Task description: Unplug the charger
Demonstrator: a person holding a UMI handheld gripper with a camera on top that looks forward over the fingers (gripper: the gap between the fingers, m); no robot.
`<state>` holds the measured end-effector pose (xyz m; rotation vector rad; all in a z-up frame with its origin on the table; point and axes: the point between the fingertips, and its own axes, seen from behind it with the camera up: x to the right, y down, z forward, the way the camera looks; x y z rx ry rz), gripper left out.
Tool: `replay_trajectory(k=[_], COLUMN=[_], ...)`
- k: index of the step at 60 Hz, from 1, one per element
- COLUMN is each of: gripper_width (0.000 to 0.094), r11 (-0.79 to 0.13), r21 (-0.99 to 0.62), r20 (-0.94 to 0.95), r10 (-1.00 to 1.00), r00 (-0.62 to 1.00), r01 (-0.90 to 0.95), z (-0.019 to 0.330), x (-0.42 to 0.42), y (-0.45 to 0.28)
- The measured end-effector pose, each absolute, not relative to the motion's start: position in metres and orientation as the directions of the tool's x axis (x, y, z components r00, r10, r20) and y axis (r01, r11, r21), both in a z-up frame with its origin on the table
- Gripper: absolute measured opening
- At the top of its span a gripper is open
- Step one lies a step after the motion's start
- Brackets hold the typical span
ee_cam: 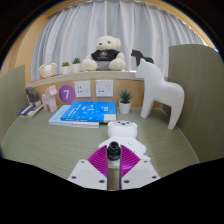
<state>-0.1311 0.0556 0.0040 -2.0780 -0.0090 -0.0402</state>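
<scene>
My gripper [114,163] is low over the table, and its magenta pads [99,160] close in from both sides on a black round plug end [114,151]. A thin brownish cable runs back from the plug between the fingers. Just ahead of the plug a white charger body [122,129] sits on the table, touching or very close to the plug. Two white wall sockets [93,89] are on the back panel beyond it, with nothing visibly plugged into them.
A blue book [86,113] lies beyond the fingers to the left. A white toy horse [160,90] stands to the right, with a small potted plant [125,98] beside it. A teddy bear [105,53] sits on the shelf above. A purple number card [66,94] leans against the back panel.
</scene>
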Motion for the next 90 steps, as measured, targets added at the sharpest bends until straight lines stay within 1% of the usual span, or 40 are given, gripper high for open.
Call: replay_trajectory(k=[5,8,10,11,12,15,17,18,20,23,26,28,35,41,50,53,55,57,63,64,65,70,73,75,79,85,87,90], gripper_width=[0.0113,0.0092,0.0093,0.0092,0.0094,0.0093,0.0091,0.0091,0.0091,0.0091,0.009,0.009,0.009,0.0089,0.0092,0.0091,0.0107,0.0125,0.0216,0.024,0.0285,0.055,0.0643,0.0674,0.0685,0.0804,0.0826,0.0845], r11=[-0.511,-0.541,-0.553,-0.536,-0.505,-0.314,-0.216,-0.184,-0.149,-0.147,-0.19,-0.23,-0.409,-0.488,-0.564,-0.588,-0.596,-0.577,-0.588,-0.587,-0.587,-0.567,-0.536,-0.505,-0.43,-0.335,-0.309,-0.28], r21=[-0.86,-0.841,-0.833,-0.844,-0.863,-0.949,-0.976,-0.982,-0.989,-0.989,-0.982,-0.973,-0.912,-0.871,-0.816,-0.795,-0.788,-0.8,-0.796,-0.797,-0.798,-0.816,-0.839,-0.859,-0.9,-0.941,-0.95,-0.958], r20=[0.013,0.001,-0.003,-0.015,-0.024,0.019,0.041,0.033,0.011,0.009,0.017,0.021,0.047,0.045,-0.02,-0.026,-0.022,-0.028,0.006,0.013,0.02,0.062,0.075,0.074,0.06,0.036,0.026,0.009], r10=[-0.021,-0.02,-0.014,-0.016,-0.022,-0.022,-0.013,-0.002,0.005,-0.033,-0.068,-0.094,-0.155,-0.177,-0.2,-0.21,-0.224,-0.233,-0.246,-0.25,-0.255,-0.275,-0.282,-0.283,-0.281,-0.265,-0.251,-0.231], r00=[1.0,1.0,1.0,1.0,0.999,1.0,0.999,0.999,1.0,0.999,0.998,0.995,0.987,0.983,0.98,0.977,0.974,0.972,0.969,0.968,0.967,0.959,0.957,0.956,0.958,0.963,0.968,0.973], r01=[0.001,-0.01,-0.01,-0.021,-0.032,0.011,0.037,0.033,0.011,0.004,0.003,-0.001,-0.02,-0.048,-0.131,-0.148,-0.155,-0.161,-0.144,-0.141,-0.138,-0.11,-0.092,-0.083,-0.07,-0.057,-0.055,-0.058], z=[0.002,0.003,0.012,0.026,0.05,0.127,0.182,0.201,0.229,0.242,0.23,0.212,0.124,0.072,0.006,-0.009,-0.015,-0.013,-0.015,-0.014,-0.012,0.013,0.04,0.063,0.113,0.185,0.209,0.233], x=[-0.131,-0.131,-0.131,-0.131,-0.13,-0.122,-0.119,-0.118,-0.106,-0.075,-0.045,-0.024,0.033,0.058,0.067,0.072,0.073,0.073,0.078,0.08,0.081,0.083,0.078,0.071,0.051,0.003,-0.014,-0.049], y=[0.059,0.057,0.057,0.059,0.062,0.07,0.073,0.075,0.078,0.078,0.078,0.077,0.071,0.063,0.055,0.052,0.048,0.05,0.05,0.05,0.05,0.051,0.052,0.052,0.051,0.034,0.026,0.015])
